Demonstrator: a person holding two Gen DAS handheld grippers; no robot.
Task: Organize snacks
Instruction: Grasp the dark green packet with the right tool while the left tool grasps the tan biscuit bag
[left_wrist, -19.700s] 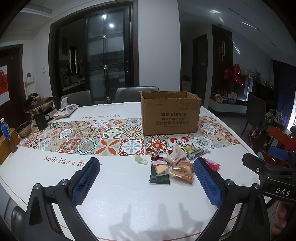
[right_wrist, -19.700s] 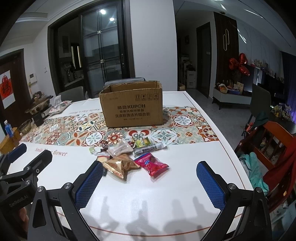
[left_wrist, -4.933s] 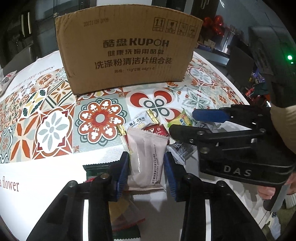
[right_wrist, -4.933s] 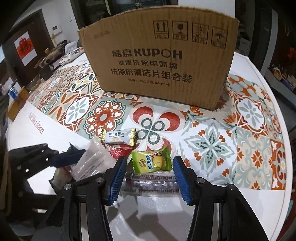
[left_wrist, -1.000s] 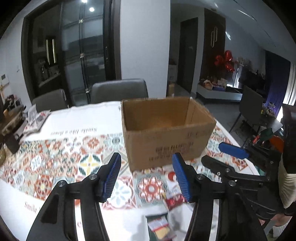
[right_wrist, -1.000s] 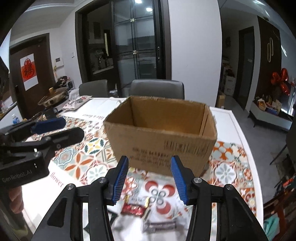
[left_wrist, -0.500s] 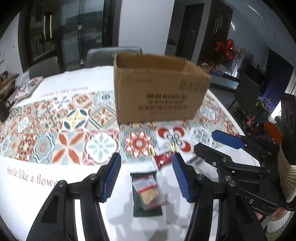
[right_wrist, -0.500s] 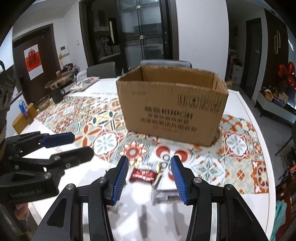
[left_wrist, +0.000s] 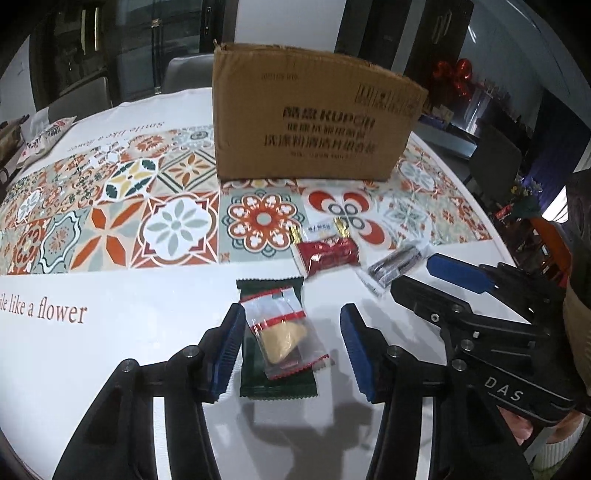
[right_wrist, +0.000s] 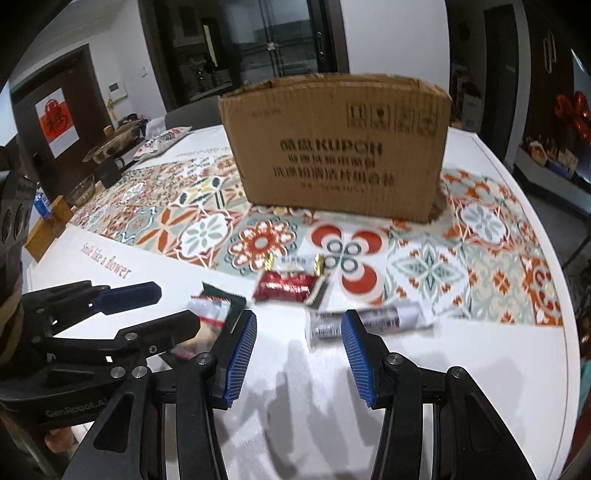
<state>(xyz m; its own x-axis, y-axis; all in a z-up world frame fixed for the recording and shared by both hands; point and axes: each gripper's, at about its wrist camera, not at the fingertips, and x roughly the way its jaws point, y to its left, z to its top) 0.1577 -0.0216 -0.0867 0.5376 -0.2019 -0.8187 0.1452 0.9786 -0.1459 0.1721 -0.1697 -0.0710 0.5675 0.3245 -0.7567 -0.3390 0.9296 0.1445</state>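
Snacks lie low on the white table (left_wrist: 110, 369): a clear cracker packet (left_wrist: 286, 334) atop a dark green wrapper (left_wrist: 258, 384) sits between the left gripper (left_wrist: 293, 354), whose jaws are closing without touching it. Right gripper (right_wrist: 299, 350) is spread with nothing between its pads; a silvery packet (right_wrist: 369, 317), blurred, lies just beyond. A red candy (left_wrist: 327, 254) lies mid-frame, the cardboard box (left_wrist: 314, 118) above it.
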